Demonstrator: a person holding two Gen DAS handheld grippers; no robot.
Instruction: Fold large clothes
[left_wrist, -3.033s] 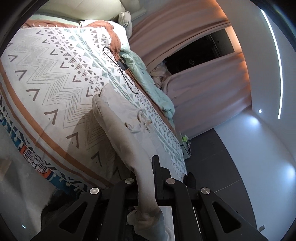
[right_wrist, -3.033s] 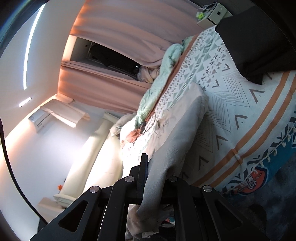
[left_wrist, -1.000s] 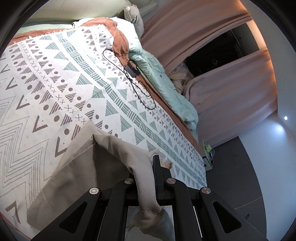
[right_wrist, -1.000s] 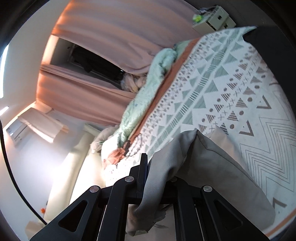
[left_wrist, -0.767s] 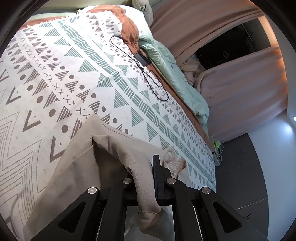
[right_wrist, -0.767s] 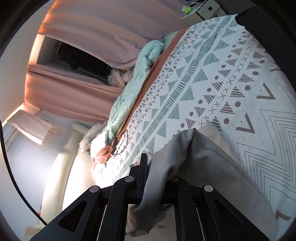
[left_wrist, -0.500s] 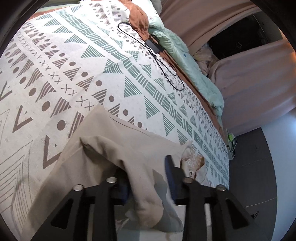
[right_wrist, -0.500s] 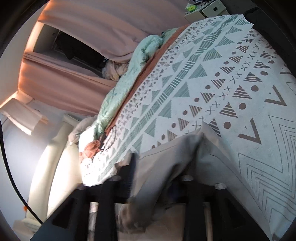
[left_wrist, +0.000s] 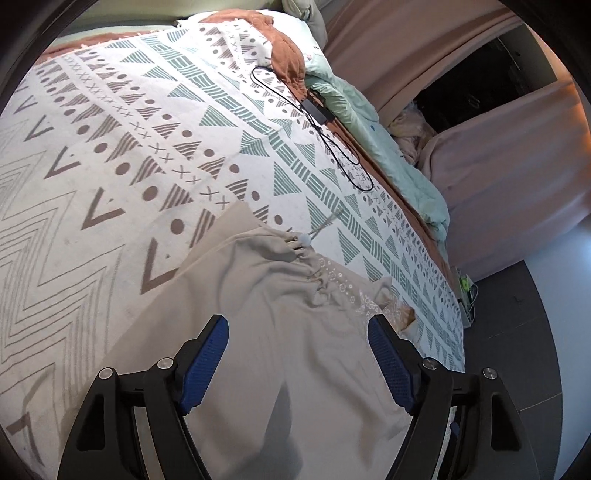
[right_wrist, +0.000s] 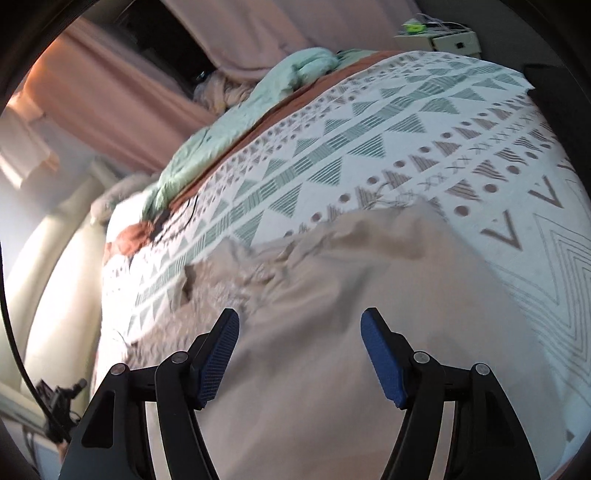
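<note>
Beige drawstring trousers lie folded over on the patterned bedspread, with the gathered waistband and a white cord stopper at the far edge. My left gripper hovers just above the cloth, its jaws opening, blue pads apart and pressing on nothing. In the right wrist view the same trousers spread below my right gripper, whose jaws are also opening over the fabric without gripping it. That view is blurred by motion.
A black charger and cable lie on the bedspread near a rust-coloured cloth. A mint duvet runs along the far side of the bed. Pink curtains hang beyond, and a white box stands on the dark floor.
Both grippers were shut on folds of the trousers; both have since opened and let the cloth drop flat onto the bed. Both hands have sunk closer to the bedspread.
</note>
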